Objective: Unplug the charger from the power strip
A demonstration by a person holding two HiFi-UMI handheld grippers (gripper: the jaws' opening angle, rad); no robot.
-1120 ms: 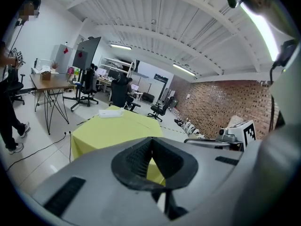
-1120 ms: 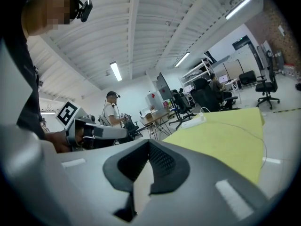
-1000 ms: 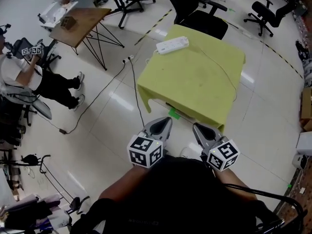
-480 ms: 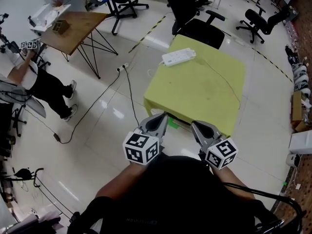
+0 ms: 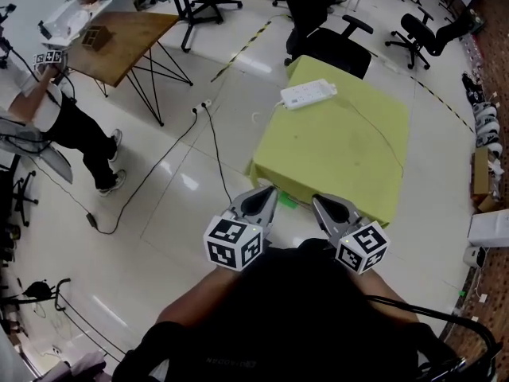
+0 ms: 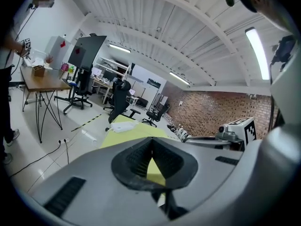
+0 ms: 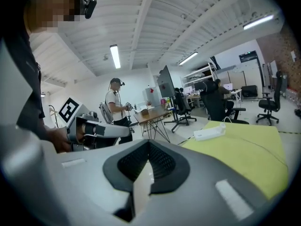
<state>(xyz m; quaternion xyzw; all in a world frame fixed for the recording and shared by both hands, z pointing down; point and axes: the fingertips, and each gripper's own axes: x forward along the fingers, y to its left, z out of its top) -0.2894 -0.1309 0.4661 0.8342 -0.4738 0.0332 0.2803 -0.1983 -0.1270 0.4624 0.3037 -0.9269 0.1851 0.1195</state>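
Both grippers were held close to the body, short of the tabletop (image 5: pixel 342 153), side by side and well apart from the power strip (image 5: pixel 308 94). Left gripper (image 5: pixel 262 196): jaws clenched, tips meeting, nothing between them. Right gripper (image 5: pixel 326 205): jaws clenched too, also empty. Both pointed toward the tabletop, which had a yellow-green cloth over it.

The power strip was white and lay near the far left corner of the cloth, just in front of a black office chair (image 5: pixel 338 42). A thin cord (image 5: pixel 374 130) ran from the strip across the cloth toward the right edge. The charger itself was too small to pick out in any view.

In the left gripper view the strip (image 6: pixel 123 126) showed far ahead on the cloth, and likewise in the right gripper view (image 7: pixel 209 133).

Off to the left: a wooden table (image 5: pixel 119 42), another person (image 5: pixel 56 110) standing by it, and a black cable (image 5: pixel 159 165) on the floor.
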